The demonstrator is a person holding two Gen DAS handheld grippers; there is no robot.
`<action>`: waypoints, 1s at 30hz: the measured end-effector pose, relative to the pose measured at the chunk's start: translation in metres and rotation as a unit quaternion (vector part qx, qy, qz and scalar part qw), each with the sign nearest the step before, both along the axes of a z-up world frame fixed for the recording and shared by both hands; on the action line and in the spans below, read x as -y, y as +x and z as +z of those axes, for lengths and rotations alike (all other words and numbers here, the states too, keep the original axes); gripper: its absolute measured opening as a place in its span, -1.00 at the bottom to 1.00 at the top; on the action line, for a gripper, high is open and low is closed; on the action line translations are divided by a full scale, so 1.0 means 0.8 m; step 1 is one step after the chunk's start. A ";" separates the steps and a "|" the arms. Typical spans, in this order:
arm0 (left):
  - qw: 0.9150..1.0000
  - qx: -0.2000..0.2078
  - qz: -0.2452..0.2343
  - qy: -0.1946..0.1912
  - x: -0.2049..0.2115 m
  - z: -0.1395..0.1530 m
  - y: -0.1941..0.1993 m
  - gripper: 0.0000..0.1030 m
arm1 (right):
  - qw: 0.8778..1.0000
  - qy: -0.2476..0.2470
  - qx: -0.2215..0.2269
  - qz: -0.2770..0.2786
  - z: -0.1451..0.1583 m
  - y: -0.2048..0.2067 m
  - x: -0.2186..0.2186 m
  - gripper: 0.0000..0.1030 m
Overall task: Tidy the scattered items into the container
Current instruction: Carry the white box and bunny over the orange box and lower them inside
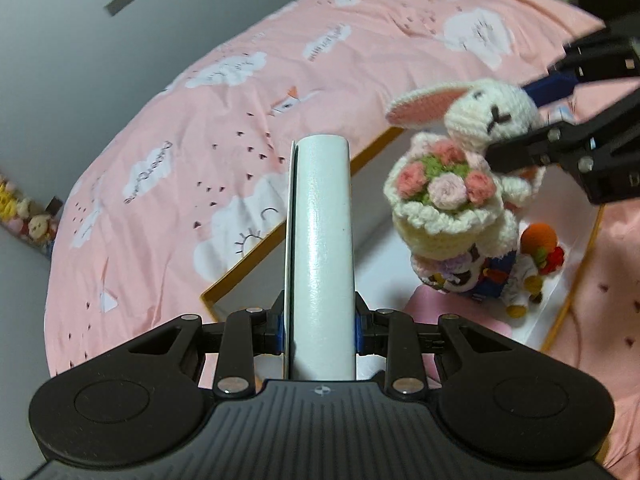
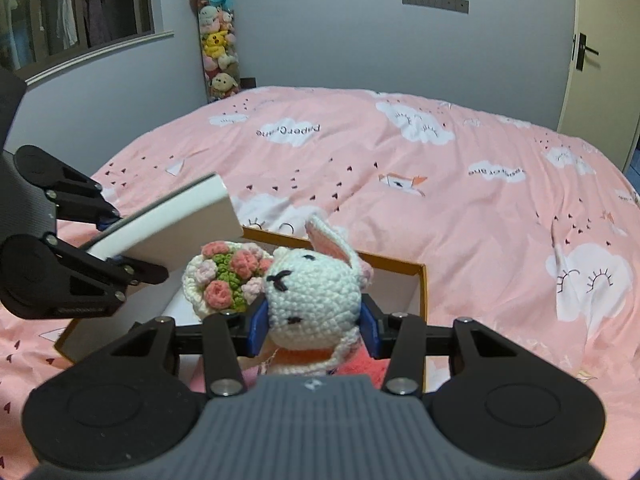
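My left gripper is shut on a white book, spine up, held over the near-left corner of the white box with orange rim. The book and left gripper also show in the right wrist view. My right gripper is shut on the head of a crocheted white bunny that holds a pink flower bouquet, held above the box. In the left wrist view the bunny hangs from the right gripper over the box.
The box lies on a bed with a pink cloud-print cover. Inside the box lie a colourful crocheted toy and something pink. A tall column of plush toys stands by the far wall. A door is at the right.
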State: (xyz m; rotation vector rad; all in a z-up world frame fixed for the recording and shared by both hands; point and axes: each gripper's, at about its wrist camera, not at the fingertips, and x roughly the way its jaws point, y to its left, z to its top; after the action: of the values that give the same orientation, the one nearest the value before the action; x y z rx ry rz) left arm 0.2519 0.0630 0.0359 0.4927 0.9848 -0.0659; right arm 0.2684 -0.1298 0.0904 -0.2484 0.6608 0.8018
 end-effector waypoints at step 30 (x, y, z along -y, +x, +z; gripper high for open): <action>0.957 -0.160 -0.196 0.143 0.011 -0.143 0.069 -0.34 | 0.999 -0.025 -0.042 -0.003 -0.066 0.089 -0.010 -0.04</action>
State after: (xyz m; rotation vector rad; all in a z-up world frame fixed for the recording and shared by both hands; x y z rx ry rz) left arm 0.3075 0.0544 -0.0788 0.9623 1.2091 -0.3738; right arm 0.3393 -0.1218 0.0378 -0.2586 0.7601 0.7933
